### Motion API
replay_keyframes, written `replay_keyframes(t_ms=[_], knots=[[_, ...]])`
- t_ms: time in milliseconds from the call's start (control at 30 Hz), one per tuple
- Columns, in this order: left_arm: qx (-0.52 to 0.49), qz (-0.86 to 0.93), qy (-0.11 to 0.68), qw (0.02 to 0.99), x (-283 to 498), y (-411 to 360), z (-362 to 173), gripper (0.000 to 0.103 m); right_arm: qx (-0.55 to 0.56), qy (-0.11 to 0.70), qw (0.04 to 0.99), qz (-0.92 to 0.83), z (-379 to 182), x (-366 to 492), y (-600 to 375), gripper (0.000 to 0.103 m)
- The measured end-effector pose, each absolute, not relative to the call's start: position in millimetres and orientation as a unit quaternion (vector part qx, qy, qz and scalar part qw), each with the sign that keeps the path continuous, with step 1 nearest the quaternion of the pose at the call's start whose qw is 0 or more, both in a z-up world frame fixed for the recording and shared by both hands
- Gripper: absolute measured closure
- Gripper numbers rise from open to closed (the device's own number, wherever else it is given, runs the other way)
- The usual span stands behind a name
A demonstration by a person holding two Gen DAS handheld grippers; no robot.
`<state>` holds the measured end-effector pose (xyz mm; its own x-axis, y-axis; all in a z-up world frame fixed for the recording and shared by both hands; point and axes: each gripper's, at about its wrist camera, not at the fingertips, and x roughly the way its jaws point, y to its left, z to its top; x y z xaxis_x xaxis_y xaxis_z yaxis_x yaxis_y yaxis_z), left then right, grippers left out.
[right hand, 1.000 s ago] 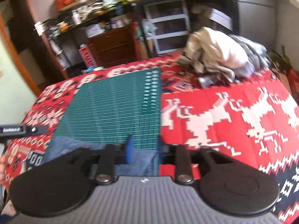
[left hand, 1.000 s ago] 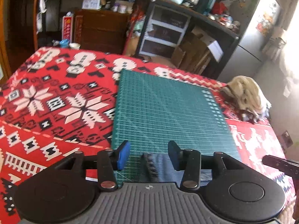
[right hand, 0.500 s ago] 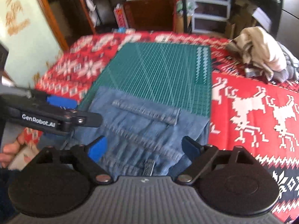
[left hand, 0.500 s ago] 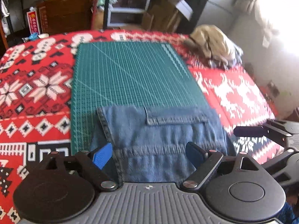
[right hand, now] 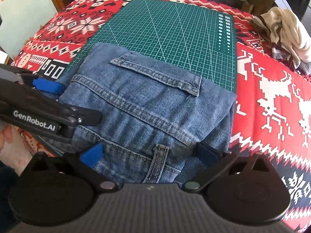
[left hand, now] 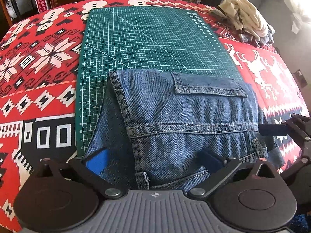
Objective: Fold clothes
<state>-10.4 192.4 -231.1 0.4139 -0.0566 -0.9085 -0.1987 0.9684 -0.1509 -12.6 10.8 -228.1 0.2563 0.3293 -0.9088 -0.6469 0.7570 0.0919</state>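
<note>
One pair of folded blue jeans [left hand: 180,120] lies right in front of both hand-held grippers, on the near end of one green cutting mat [left hand: 155,42]. The mat lies on a red patterned cloth [left hand: 38,58].

The left hand-held gripper [left hand: 153,160] is spread wide and grasps nothing. The right hand-held gripper [right hand: 149,155] is spread wide too, with nothing in it. Both hang just over the near edge of the jeans, side by side, so neither is clearly nearer.

The bundle's long side seems to run left to right across the two grippers. The pocket flap [right hand: 157,71] sits at the far side.

One heap of pale clothes [right hand: 283,36] waits far off to the right, probably next to be folded.
</note>
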Motion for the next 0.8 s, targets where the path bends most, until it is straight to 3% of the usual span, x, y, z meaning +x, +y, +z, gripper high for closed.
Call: replay_keyframes(t_ms=[800], knots=[[-0.114,0.044,0.542,0.831,-6,192,-233,0.0,-0.137,0.565,0.76,0.292,-228,3,14,0.0]])
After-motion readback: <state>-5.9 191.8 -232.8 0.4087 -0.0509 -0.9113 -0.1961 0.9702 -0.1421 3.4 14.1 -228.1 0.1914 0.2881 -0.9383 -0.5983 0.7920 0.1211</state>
